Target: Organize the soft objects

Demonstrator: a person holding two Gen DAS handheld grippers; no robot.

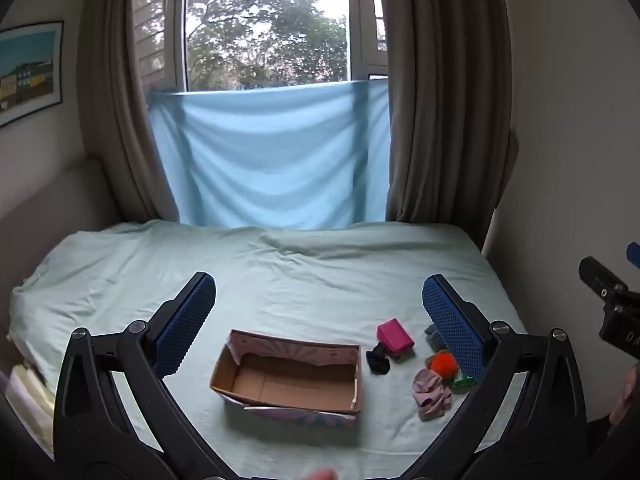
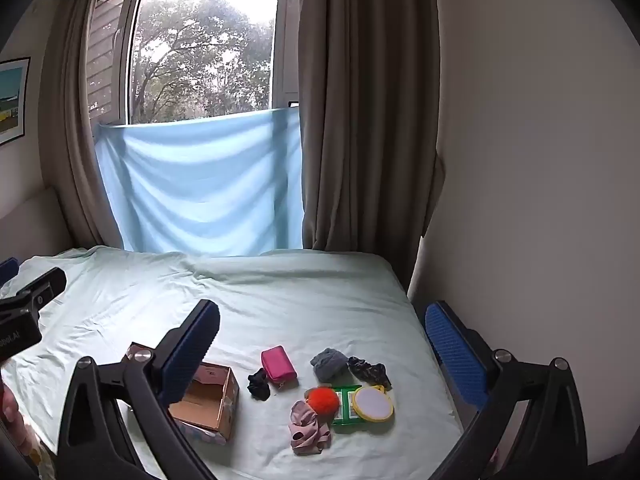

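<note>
One box [image 2: 208, 400] sits on one bed [image 2: 280, 300]. There are two dark scrunchies [image 2: 259, 386] [image 2: 369, 372], one pink pouch [image 2: 279, 363], one gray cloth [image 2: 329, 363], one orange pom-pom [image 2: 322, 400], one pink cloth [image 2: 307, 428], one round mirror [image 2: 374, 403] and one green card [image 2: 343, 408].

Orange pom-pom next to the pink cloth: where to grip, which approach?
Take the orange pom-pom across its fluffy middle, coming from above. It is round, so any jaw angle works, but the pink cloth and green card touch its sides, so a top-down approach with the open right gripper looks cleanest.
</note>
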